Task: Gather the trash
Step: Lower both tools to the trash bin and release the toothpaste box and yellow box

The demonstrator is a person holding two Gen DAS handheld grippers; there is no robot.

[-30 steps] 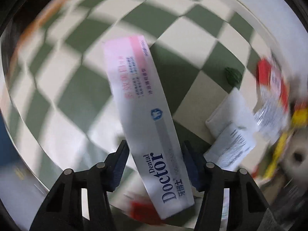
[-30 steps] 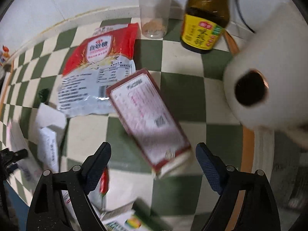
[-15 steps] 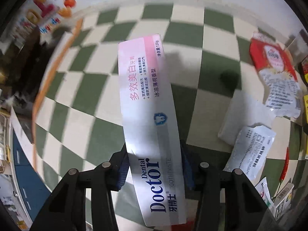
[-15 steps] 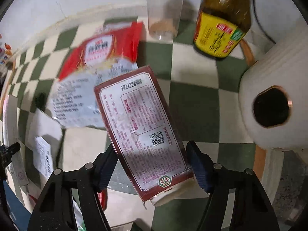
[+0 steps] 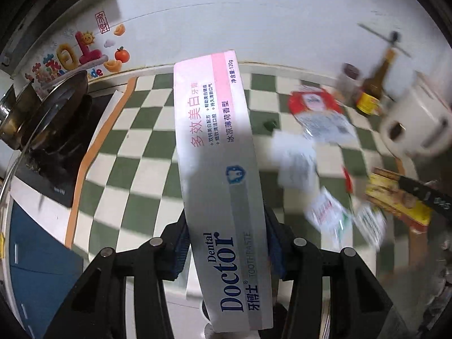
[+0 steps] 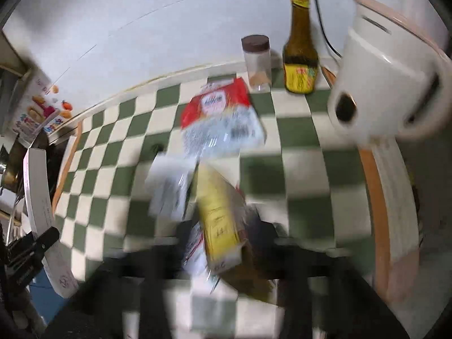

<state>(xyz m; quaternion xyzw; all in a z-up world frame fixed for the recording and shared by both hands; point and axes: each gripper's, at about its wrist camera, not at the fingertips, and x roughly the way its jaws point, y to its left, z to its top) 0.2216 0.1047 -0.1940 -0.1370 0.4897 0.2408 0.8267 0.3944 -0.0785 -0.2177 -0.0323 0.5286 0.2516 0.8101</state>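
A long white and pink toothpaste box [image 5: 214, 155] sticks forward out of my left gripper [image 5: 226, 243], which is shut on its lower end, held above the green and white checked counter [image 5: 135, 186]. The same toothpaste box [image 6: 36, 192] shows at the left edge of the right wrist view. My right gripper [image 6: 223, 254] is heavily blurred; its jaws are closing, and a flat carton with a yellow face [image 6: 217, 212] sits between them, raised off the counter. That carton [image 5: 395, 197] appears at the right of the left wrist view.
Loose on the counter lie a red and white bag [image 6: 223, 121], white sachets [image 6: 169, 186] and small packets [image 5: 325, 212]. A brown bottle [image 6: 300, 56], a clear jar [image 6: 256, 62] and a white appliance [image 6: 389, 84] stand at the back right. A pan on a stove [image 5: 50, 118] is at the left.
Both grippers have risen and pulled back from the counter. The left carries the toothpaste box up. The right jaws closed in on the carton, which turned its yellow face up.
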